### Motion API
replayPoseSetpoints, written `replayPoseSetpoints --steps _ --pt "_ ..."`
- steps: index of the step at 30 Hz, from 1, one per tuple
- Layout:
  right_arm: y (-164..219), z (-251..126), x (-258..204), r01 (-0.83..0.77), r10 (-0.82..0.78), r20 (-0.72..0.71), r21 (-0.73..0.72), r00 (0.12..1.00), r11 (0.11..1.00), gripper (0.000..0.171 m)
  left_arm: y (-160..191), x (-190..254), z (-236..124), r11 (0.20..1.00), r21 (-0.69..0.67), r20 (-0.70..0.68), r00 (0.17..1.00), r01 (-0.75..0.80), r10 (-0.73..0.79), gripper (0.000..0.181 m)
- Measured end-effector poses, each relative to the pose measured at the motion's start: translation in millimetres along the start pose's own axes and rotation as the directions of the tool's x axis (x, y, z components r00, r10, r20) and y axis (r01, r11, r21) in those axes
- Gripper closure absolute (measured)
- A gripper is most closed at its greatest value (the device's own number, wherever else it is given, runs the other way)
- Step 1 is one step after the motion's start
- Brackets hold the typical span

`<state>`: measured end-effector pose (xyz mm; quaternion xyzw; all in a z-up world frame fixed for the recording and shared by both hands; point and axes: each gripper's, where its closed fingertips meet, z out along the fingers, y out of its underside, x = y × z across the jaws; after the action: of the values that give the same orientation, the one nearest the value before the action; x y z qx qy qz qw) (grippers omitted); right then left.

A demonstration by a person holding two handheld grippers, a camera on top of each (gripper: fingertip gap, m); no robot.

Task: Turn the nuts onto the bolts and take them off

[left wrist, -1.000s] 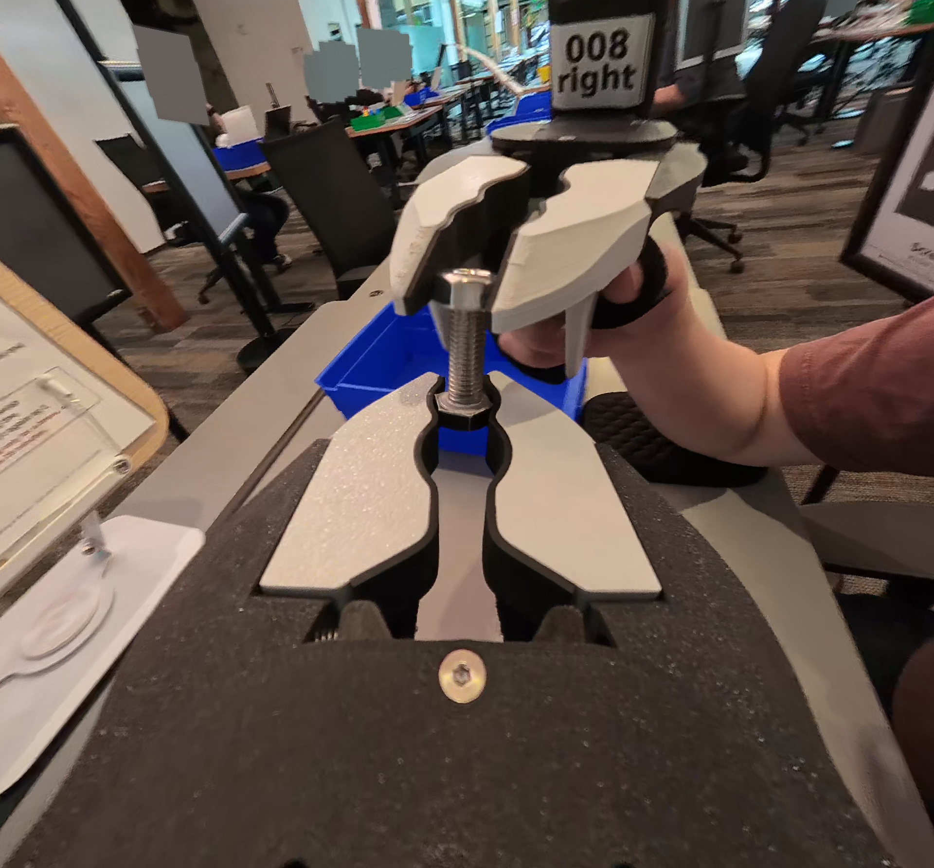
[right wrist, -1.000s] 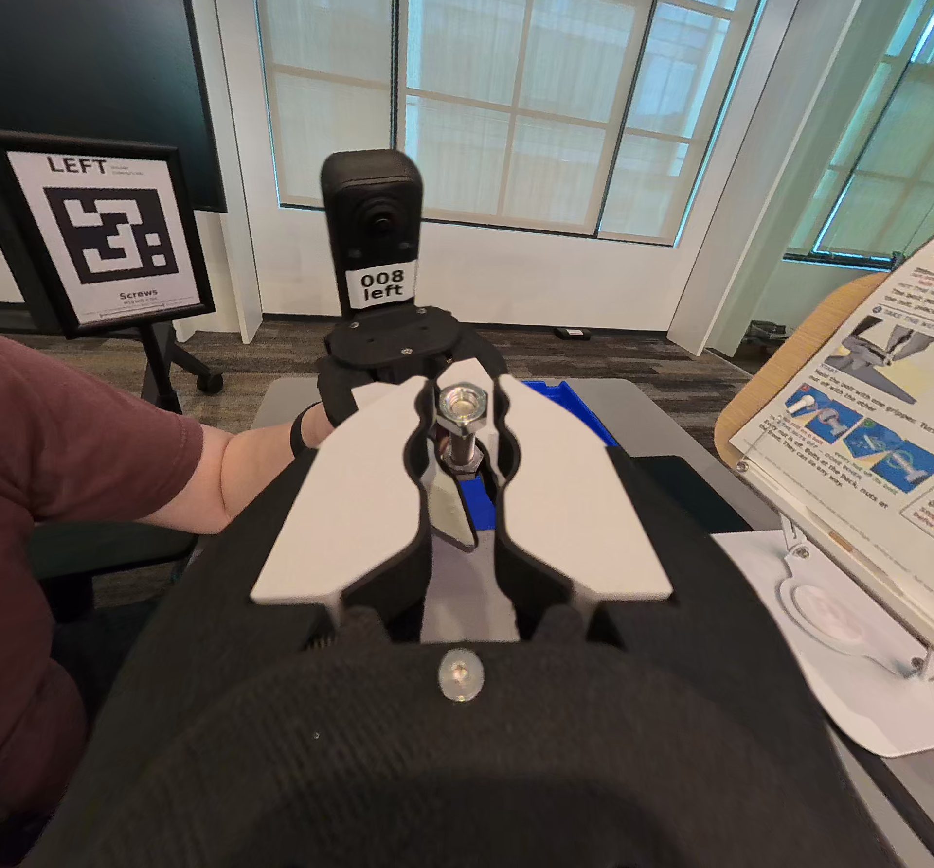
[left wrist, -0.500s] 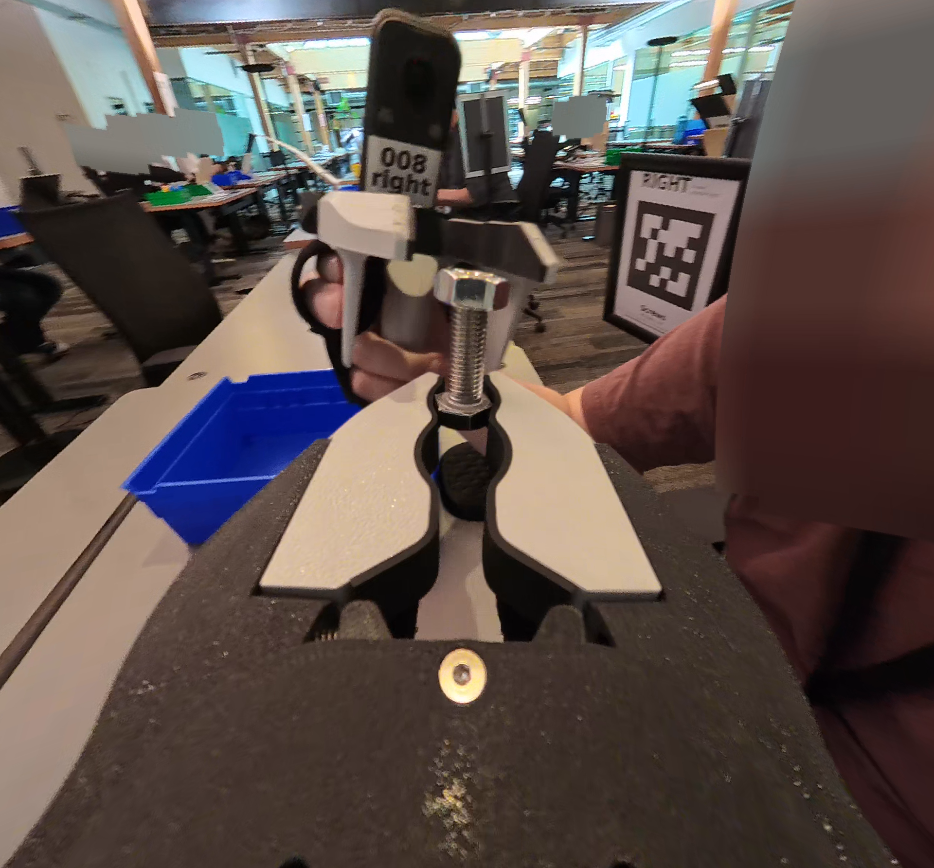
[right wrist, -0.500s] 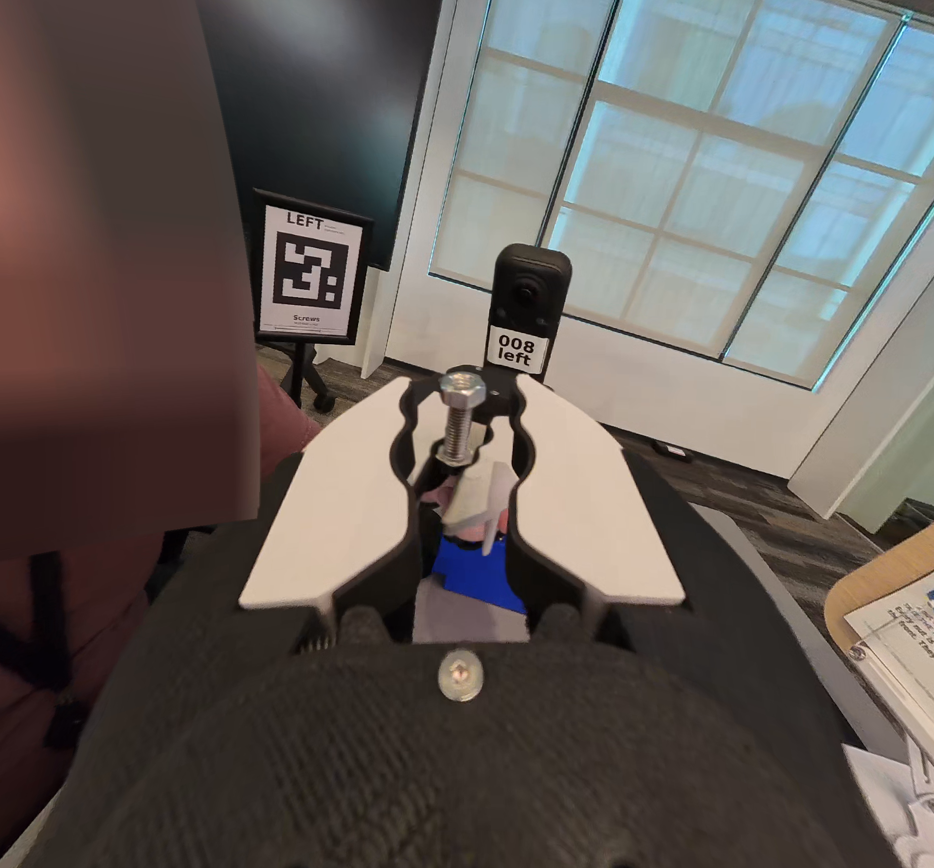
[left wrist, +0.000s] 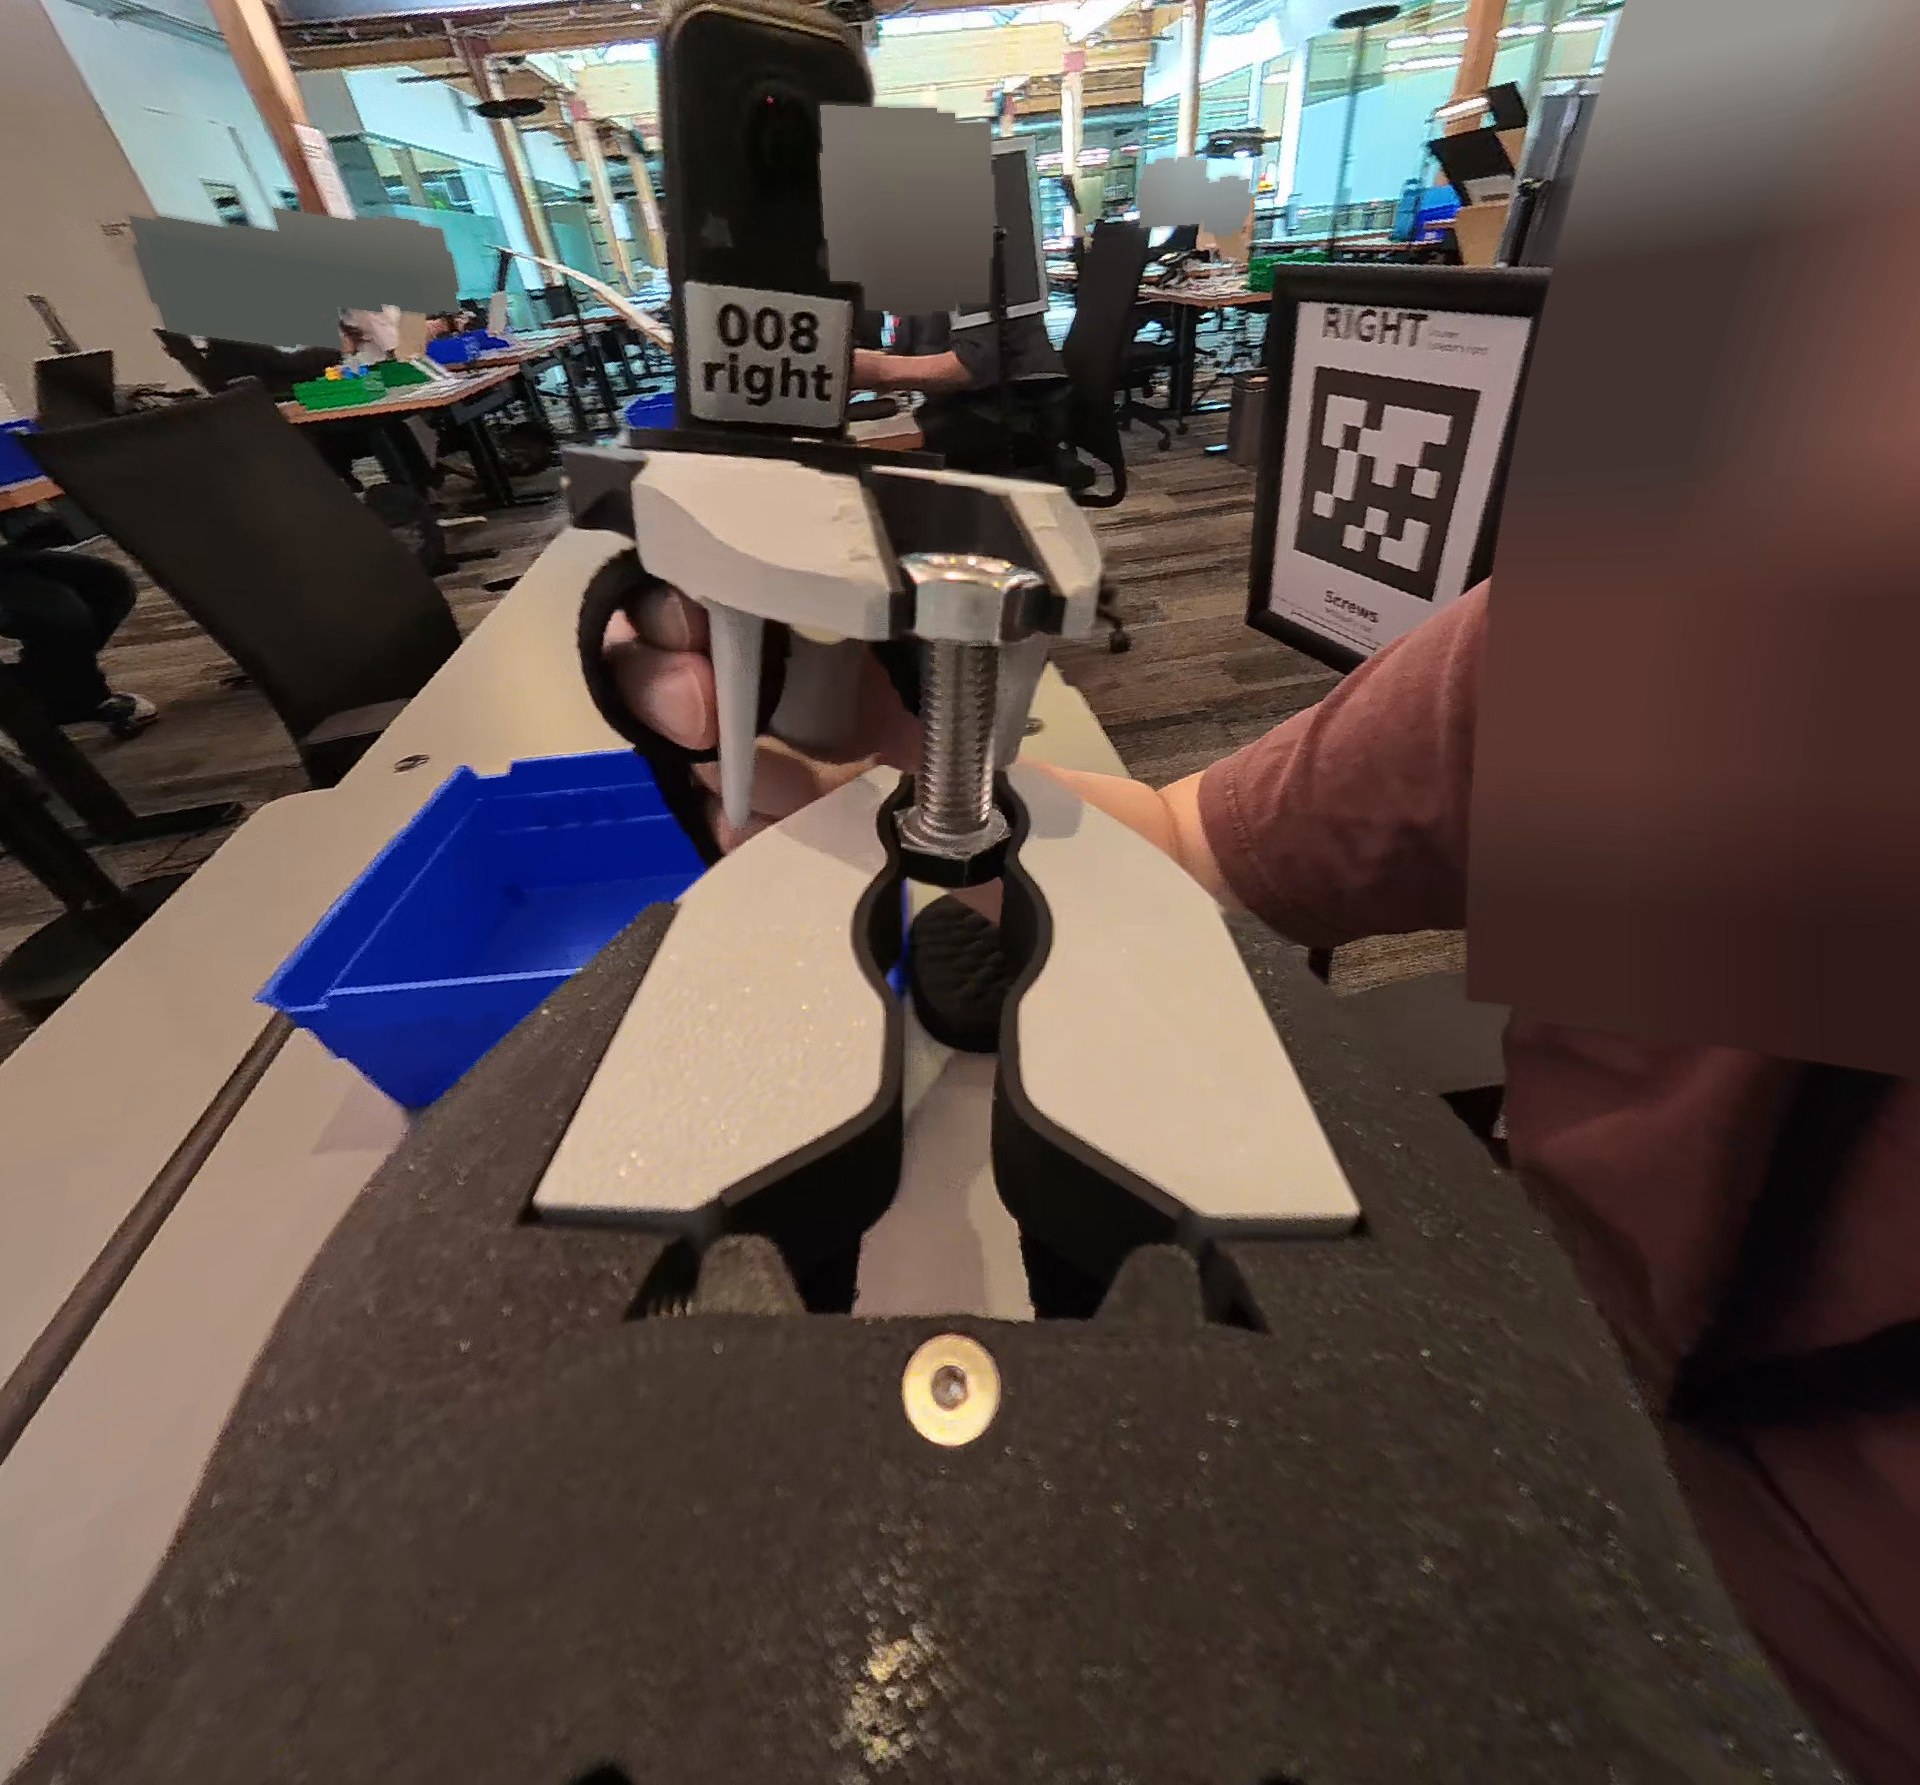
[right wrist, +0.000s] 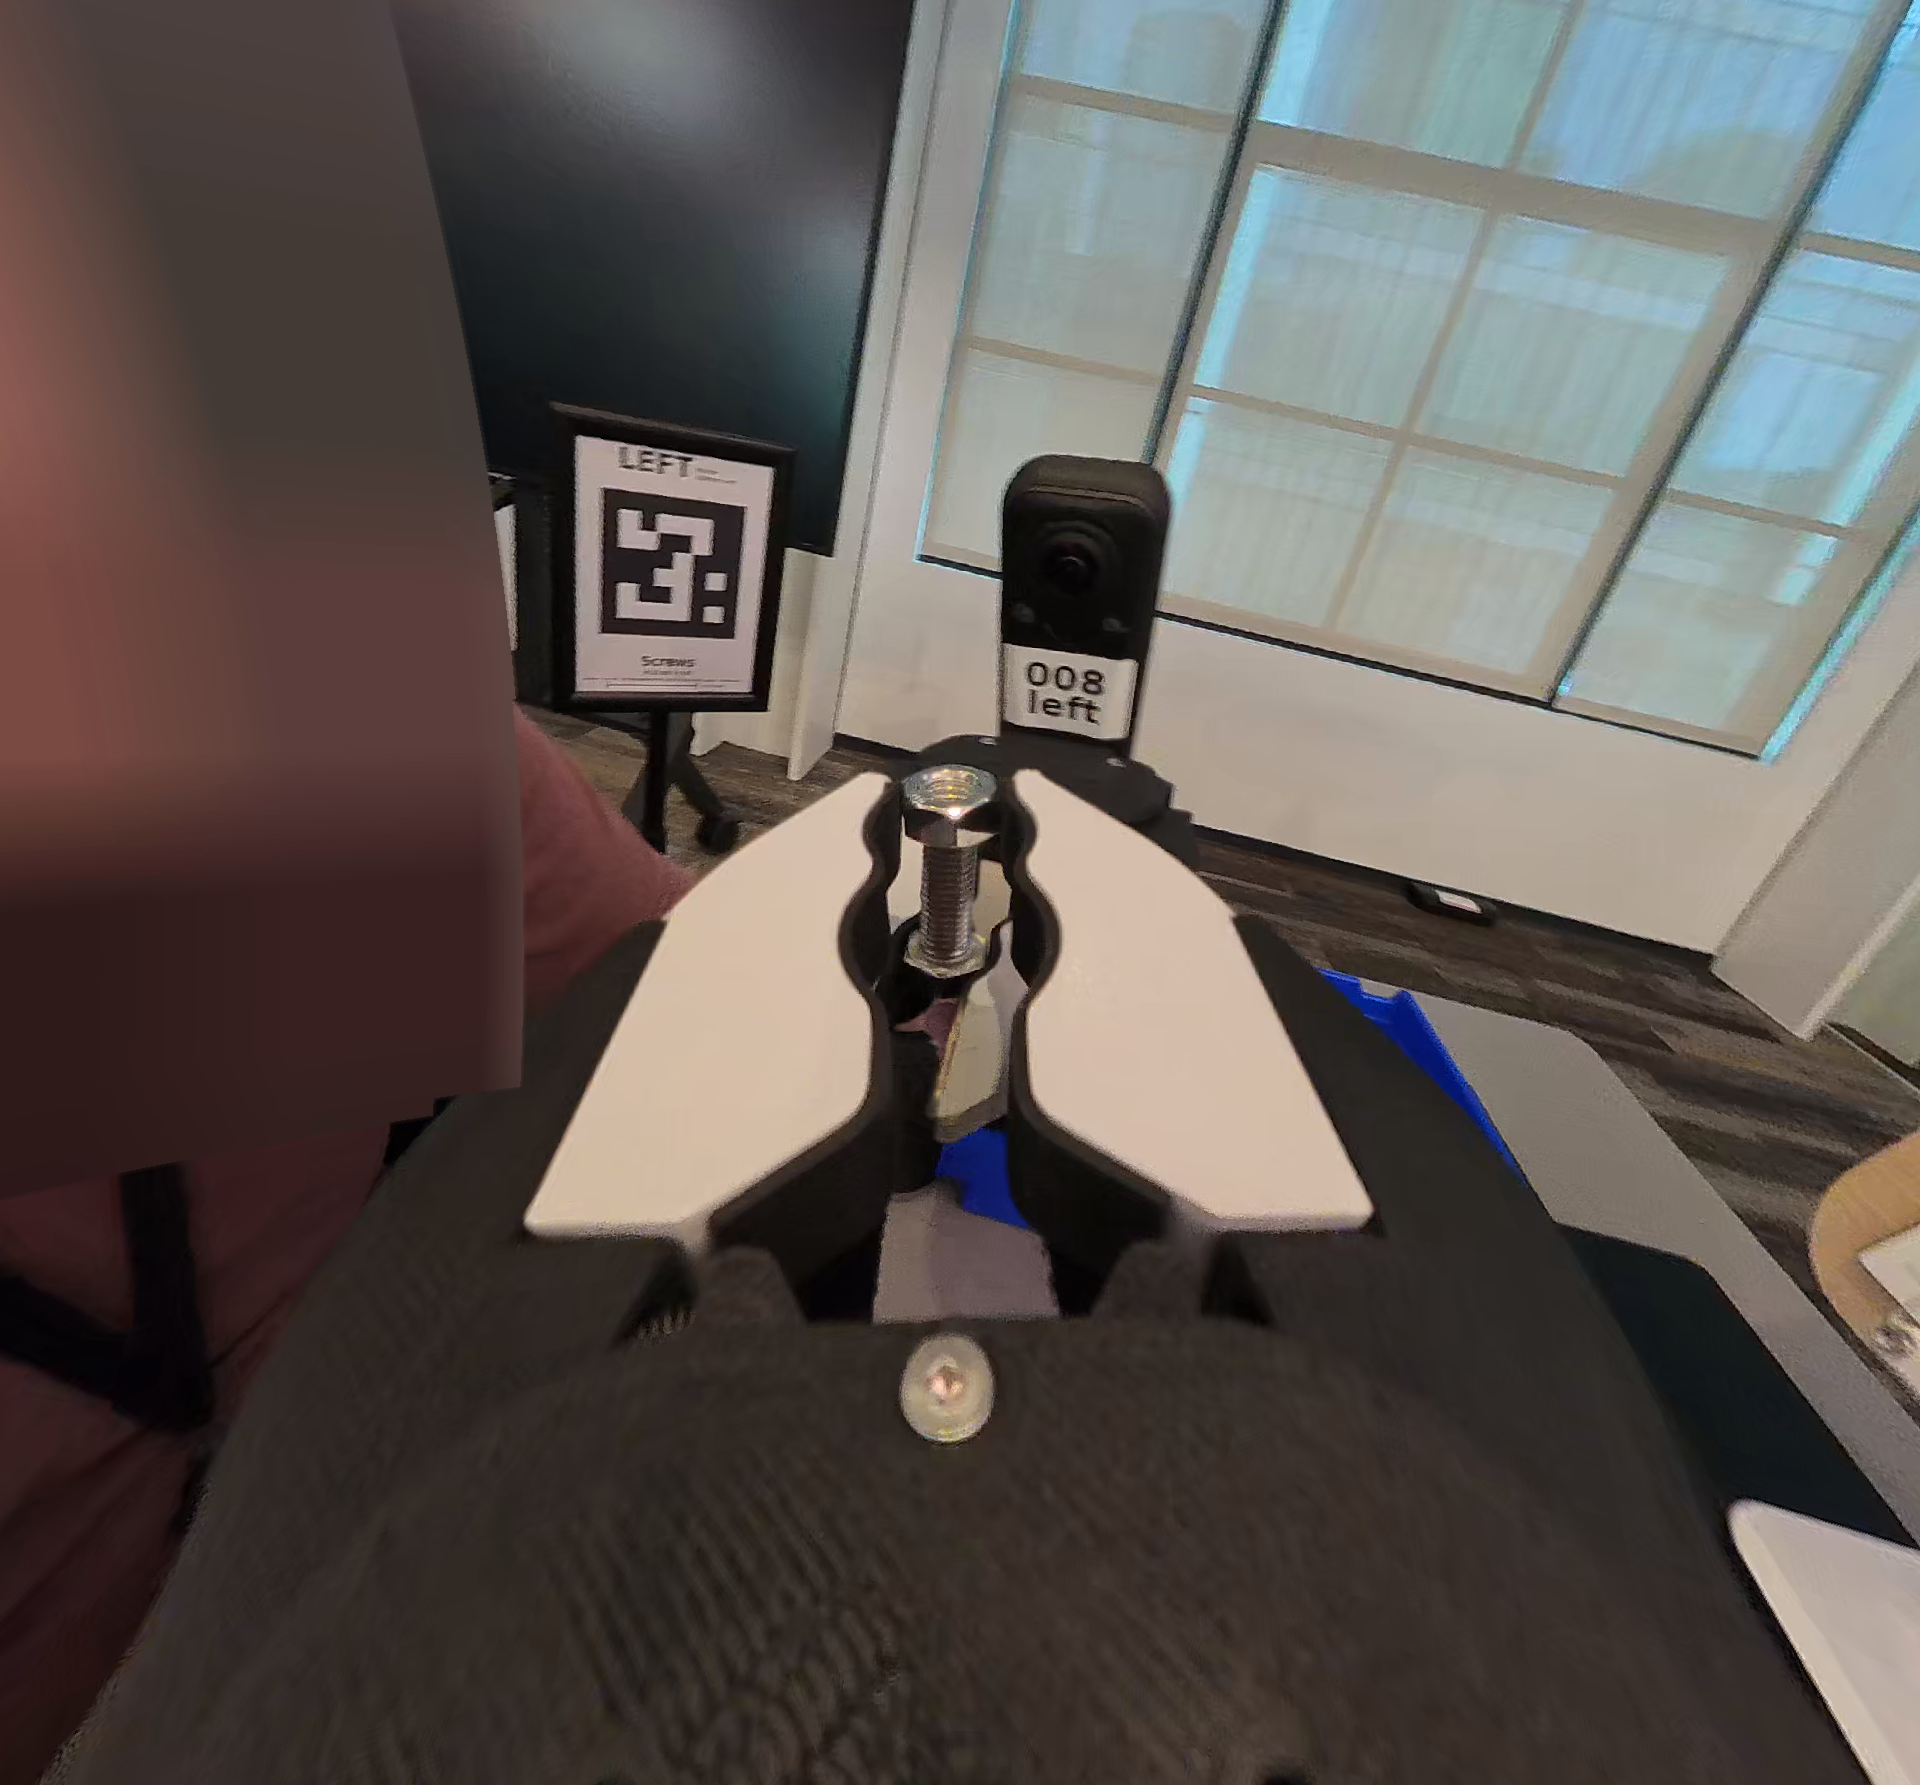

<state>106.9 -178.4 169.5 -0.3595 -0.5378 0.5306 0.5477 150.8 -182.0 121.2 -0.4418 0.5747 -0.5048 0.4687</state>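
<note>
Above the grey table (left wrist: 312, 883), my left gripper (left wrist: 951, 852) clamps the nut (left wrist: 953, 836); my right gripper (right wrist: 951, 805) pinches the bolt (left wrist: 961, 696) head. Only the left wrist view shows the blue bin's (left wrist: 457, 914) inside.

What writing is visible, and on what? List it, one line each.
I won't quote wording; these carry it:
White camera label, left wrist view: legible.
Framed marker sign, same view: heading legible, small print not.
Second camera label, right wrist view: legible.
Second framed sign: partly blurred.
</note>
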Motion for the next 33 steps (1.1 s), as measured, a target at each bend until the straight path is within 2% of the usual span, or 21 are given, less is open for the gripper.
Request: replayPoseSetpoints --steps 1,8,13,16,21,24,27,33 --pt "0.0 0.0 5.1 -0.005 0.005 -0.037 -0.003 0.999 1.000 0.153 -0.7 -5.1 -1.6 1.000 0.002 0.035 0.999 -0.004 0.003 0.168" --pt "5.3 -1.3 34.2 0.020 -0.042 -0.308 -0.074 0.950 0.997 0.153 1.1 -40.0 -15.0 0.999 -0.034 0.286 0.958 -0.019 0.027 0.168" --pt "9.2 -1.1 45.3 -0.034 0.007 -0.420 -0.056 0.908 0.998 0.153 4.4 -56.3 -22.8 0.996 -0.085 0.428 0.901 -0.037 0.070 0.168" --pt "9.1 2.6 40.9 -0.015 -0.008 -0.388 -0.057 0.922 0.998 0.153 6.2 -53.2 -20.6 0.993 -0.110 0.418 0.904 -0.049 0.091 0.168" --pt "7.8 0.1 35.9 -0.041 0.017 -0.321 -0.068 0.947 0.997 0.152 4.6 -44.9 -17.4 0.997 -0.076 0.346 0.937 -0.010 0.036 0.168" --pt "6.4 -2.4 30.2 -0.028 0.004 -0.257 -0.089 0.966 0.996 0.132 2.4 -37.6 -15.2 0.998 -0.055 0.292 0.956 0.003 0.013 0.168" --pt "1.4 -7.5 20.6 0.009 -0.029 -0.192 -0.101 0.981 0.995 0.134 2.3 -32.0 -13.4 0.998 -0.063 0.258 0.966 -0.004 0.020 0.168" --pt "-1.5 -8.0 13.7 0.068 -0.094 -0.190 -0.138 0.977 0.988 0.141 9.2 -29.9 -7.1 0.991 -0.125 0.273 0.958 -0.052 0.085 0.169"
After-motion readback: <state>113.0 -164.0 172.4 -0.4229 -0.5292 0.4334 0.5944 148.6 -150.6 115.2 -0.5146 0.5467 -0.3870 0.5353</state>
